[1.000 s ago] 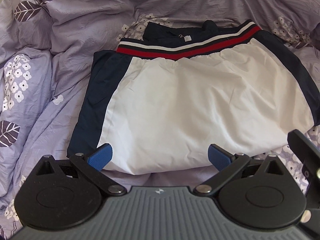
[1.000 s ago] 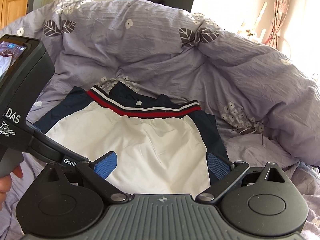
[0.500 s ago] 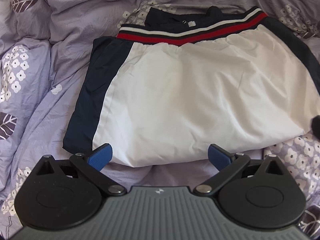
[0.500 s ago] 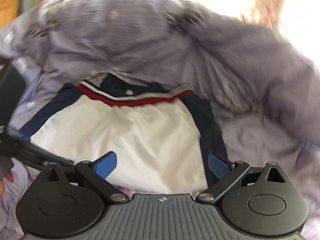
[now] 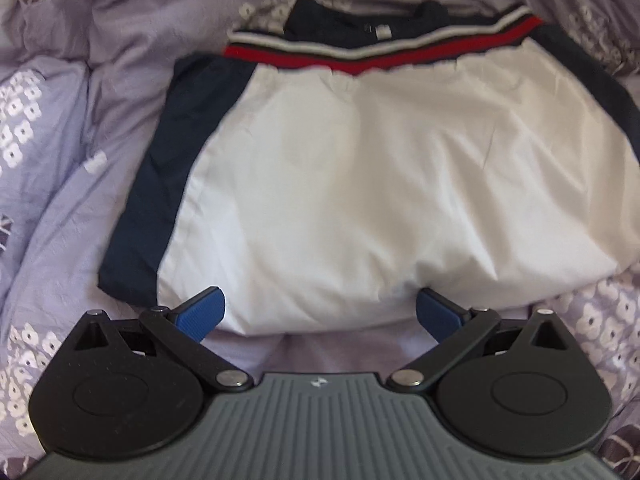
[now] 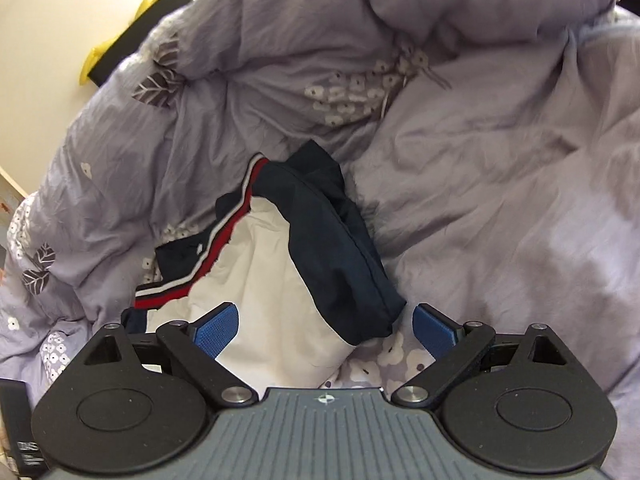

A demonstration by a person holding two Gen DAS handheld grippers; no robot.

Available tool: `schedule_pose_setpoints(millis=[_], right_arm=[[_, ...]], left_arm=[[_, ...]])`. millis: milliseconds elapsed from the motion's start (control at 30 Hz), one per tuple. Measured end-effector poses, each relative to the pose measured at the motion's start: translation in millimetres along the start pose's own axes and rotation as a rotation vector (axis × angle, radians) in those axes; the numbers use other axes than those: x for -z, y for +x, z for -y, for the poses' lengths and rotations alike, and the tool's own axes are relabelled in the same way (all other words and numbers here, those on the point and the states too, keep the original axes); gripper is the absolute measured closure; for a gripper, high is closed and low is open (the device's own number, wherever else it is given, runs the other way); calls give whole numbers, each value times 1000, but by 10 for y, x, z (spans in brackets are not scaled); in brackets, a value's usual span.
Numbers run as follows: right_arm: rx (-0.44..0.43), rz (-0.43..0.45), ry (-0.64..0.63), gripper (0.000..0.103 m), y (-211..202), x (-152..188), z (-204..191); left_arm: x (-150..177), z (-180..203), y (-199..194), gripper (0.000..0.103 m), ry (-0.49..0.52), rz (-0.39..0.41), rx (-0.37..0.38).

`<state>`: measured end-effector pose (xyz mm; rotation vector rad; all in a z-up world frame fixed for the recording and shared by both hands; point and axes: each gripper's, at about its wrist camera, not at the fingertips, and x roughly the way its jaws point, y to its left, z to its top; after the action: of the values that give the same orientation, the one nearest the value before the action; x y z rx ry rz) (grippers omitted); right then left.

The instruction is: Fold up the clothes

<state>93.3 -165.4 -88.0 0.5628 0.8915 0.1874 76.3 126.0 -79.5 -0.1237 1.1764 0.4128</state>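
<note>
Low in both frames we hold each hand-held gripper wide and empty: left [image 5: 320,310] facing the jacket's [image 5: 360,200] near fold, right [image 6: 326,322] at its navy corner. Its waistband [image 5: 380,56] lies crosswise, farthest up, on the bed [image 5: 60,200].

Bedding: a crumpled lilac cotton duvet [image 6: 500,152] printed with white flowers and dark leaves, filling most of both views.
Ten o'clock, right view: black box [image 6: 132,46] with yellow cloth [image 6: 90,62], against cream wall [image 6: 68,16].
</note>
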Motion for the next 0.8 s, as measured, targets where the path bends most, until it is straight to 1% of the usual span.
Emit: schedule_pose_setpoints(millis=[67,133,200,267,333,367,400,433,467,500,533,600,633,667,700,733,767,800], right_arm=[[22,-16,47,8,123,4,70],[12,-2,101,8,172,11,147],[9,8,139,8,205,-5,197],[5,7,170,3,271,-25,232],[16,6,176,3,338,-40,207],[18,7,167,5,355,-43,171],[20,10,150,19,355,-40,127],[10,11,143,43,336,-33,102],[-9,9,153,54,315,-27,100],[-29,6,164,75,293,-21,97],[-49,4,174,83,271,-14,95],[-73,16,203,84,230,-26,82],[-61,33,182,82,223,-39,36],[-49,51,162,78,217,-53,-10],[-14,50,151,58,256,-70,-37],[22,17,160,33,353,-89,-28],[17,-21,186,31,467,-96,9],[11,-31,211,39,525,-92,34]], left_arm=[[-50,-7,41,0,-8,-4,0],[-28,-9,170,0,-36,-29,8],[34,15,324,0,-43,-57,4],[100,71,397,0,-26,-46,-7],[126,129,378,0,3,-24,-30],[126,151,365,0,18,-18,-39],[129,158,359,0,24,-15,-41],[132,162,355,0,28,-13,-43],[139,156,358,0,20,-14,-40],[145,143,362,0,6,-16,-36],[141,129,364,0,-5,-18,-34],[158,136,367,0,-9,-14,-36],[169,148,365,0,-4,-9,-39],[173,153,349,0,-2,-7,-41],[172,148,324,0,-5,-11,-39],[167,121,283,0,-20,-17,-35],[172,72,224,0,-51,-9,-24],[177,18,159,0,-79,21,-15]])
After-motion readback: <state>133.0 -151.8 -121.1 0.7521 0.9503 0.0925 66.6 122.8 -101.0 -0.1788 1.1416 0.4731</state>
